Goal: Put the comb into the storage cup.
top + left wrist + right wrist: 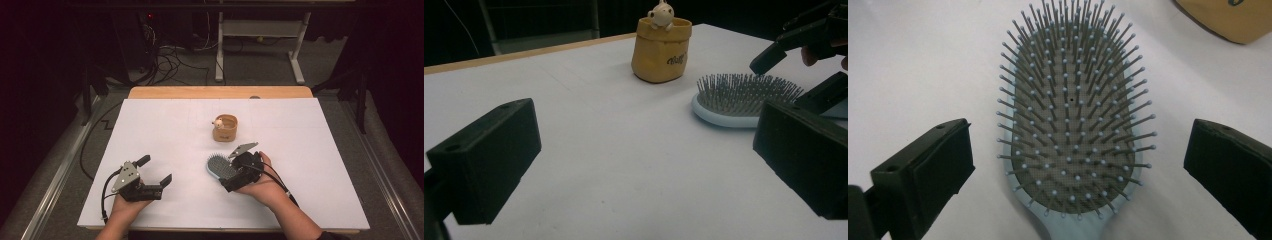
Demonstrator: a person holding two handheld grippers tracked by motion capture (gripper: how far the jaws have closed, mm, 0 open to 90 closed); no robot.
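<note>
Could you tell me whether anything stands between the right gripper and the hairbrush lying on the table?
Nothing visible does. The right gripper is open, its jaws spread on either side of the hairbrush, which lies bristles up on the white table. The tan pouch stands beyond the brush, apart from it.

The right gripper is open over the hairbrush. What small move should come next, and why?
Probably lower the right gripper a little and close it on the hairbrush. Its fingers stand open on either side of the brush head, apart from it, and the brush lies flat on the table, bristles up.
</note>
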